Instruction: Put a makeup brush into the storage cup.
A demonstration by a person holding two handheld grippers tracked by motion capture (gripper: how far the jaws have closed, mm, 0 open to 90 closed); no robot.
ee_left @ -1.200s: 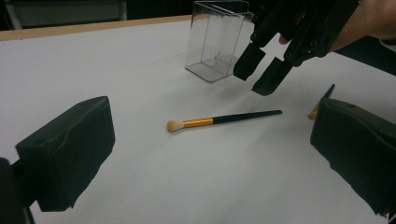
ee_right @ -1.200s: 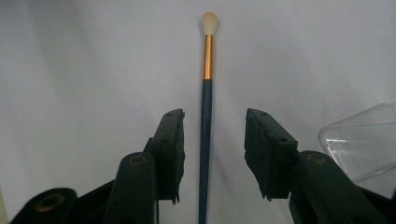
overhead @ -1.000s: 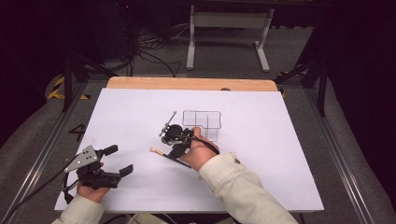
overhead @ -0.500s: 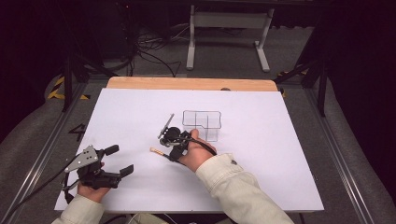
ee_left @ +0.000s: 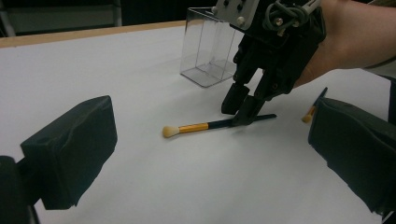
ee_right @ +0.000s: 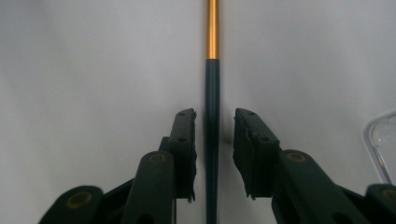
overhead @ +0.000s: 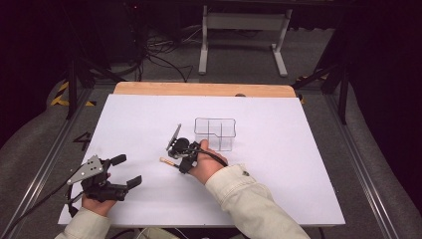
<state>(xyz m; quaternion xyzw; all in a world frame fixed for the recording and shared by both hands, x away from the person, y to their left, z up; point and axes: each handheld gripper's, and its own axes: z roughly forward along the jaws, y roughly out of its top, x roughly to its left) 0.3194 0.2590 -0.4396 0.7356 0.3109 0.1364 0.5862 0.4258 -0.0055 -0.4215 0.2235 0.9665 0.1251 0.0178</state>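
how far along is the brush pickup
Done: the right tongs are down at the table with the makeup brush lined up between their jaws. In hand: the jaws have just been closing, but a gap shows on each side of the dark handle, so no grip yet. Left: clamping and lifting it, perhaps toward the clear organizer. The left tongs wait open, empty.

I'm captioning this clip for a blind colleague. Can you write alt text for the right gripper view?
The right gripper points down at a white table, its two black jaws straddling the dark handle of a makeup brush with a narrow gap on each side, having just been closing. The handle runs straight up to a gold ferrule, and a clear organizer's corner shows at the right edge.
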